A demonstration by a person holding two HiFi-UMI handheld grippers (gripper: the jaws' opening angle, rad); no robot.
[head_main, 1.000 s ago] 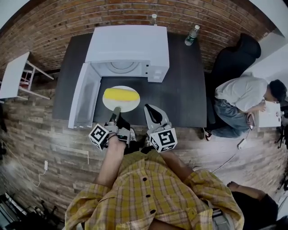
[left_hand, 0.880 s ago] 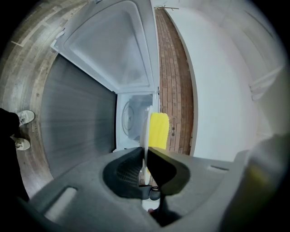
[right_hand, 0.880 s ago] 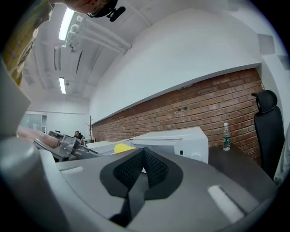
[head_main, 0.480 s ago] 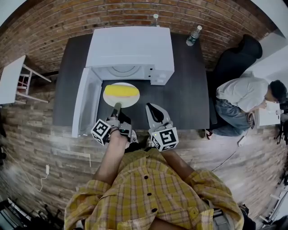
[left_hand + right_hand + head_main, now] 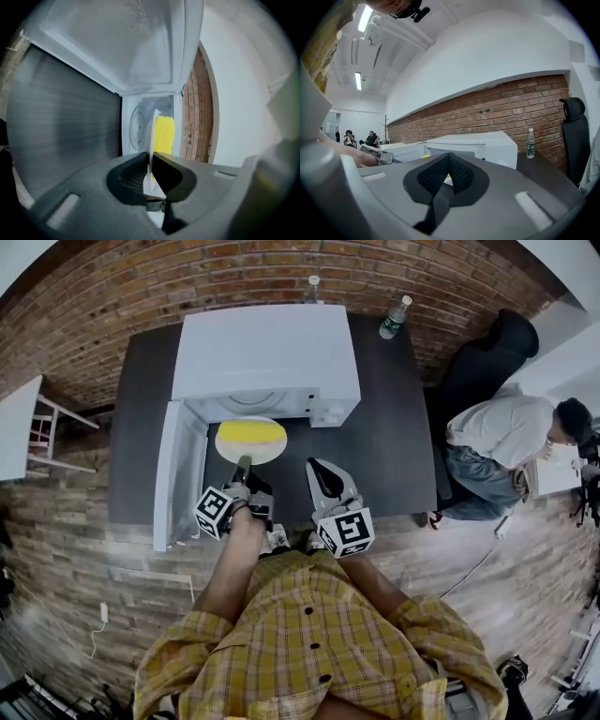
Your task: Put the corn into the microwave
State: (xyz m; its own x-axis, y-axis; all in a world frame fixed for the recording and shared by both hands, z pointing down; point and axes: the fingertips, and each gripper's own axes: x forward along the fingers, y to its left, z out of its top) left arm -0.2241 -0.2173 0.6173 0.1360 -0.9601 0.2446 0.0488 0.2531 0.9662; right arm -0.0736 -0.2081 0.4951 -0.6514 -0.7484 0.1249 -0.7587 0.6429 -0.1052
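A yellow corn cob lies on a white plate, which sits at the mouth of the white microwave. The microwave door hangs open to the left. My left gripper is shut on the plate's near rim. In the left gripper view the plate shows edge-on, pinched between the jaws of the left gripper, with the corn and the cavity's turntable beyond. My right gripper hovers to the right of the plate. That right gripper is shut on nothing.
The microwave stands on a dark table against a brick wall. Two water bottles stand at the table's back. A black chair and a seated person are to the right, a small white table to the left.
My left gripper has carried the plate with the corn forward, from the table in front of the microwave up to its opening. The right gripper has shifted slightly forward.
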